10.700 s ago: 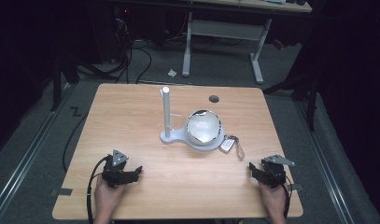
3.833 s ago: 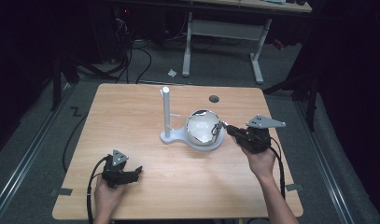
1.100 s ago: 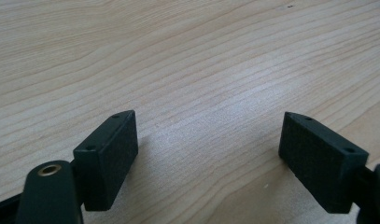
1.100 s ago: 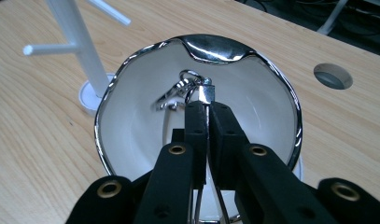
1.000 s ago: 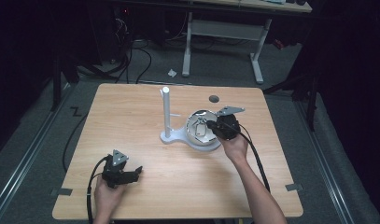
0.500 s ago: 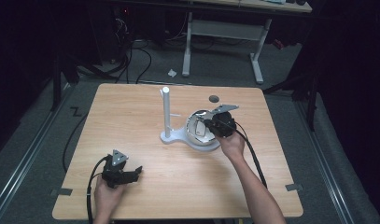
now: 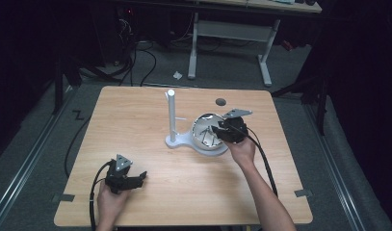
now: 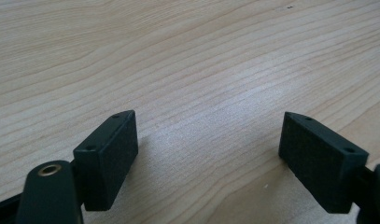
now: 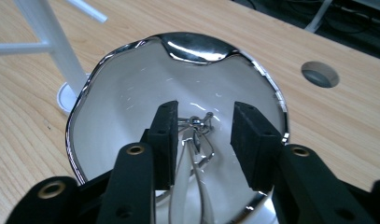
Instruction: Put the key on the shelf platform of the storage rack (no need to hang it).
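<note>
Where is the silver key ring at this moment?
In the right gripper view, the key ring lies inside the shiny bowl, between the open jaws of the right gripper, right of the white stand.

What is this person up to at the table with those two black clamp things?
A person holds a two-jaw gripper in each hand. The right gripper reaches into a shiny metal bowl beside a white stand. Its jaws have just been opening, and a metal ring with a pale strap lies between them in the bowl, apparently let go. The left gripper rests open on the wooden table, holding nothing.
</note>
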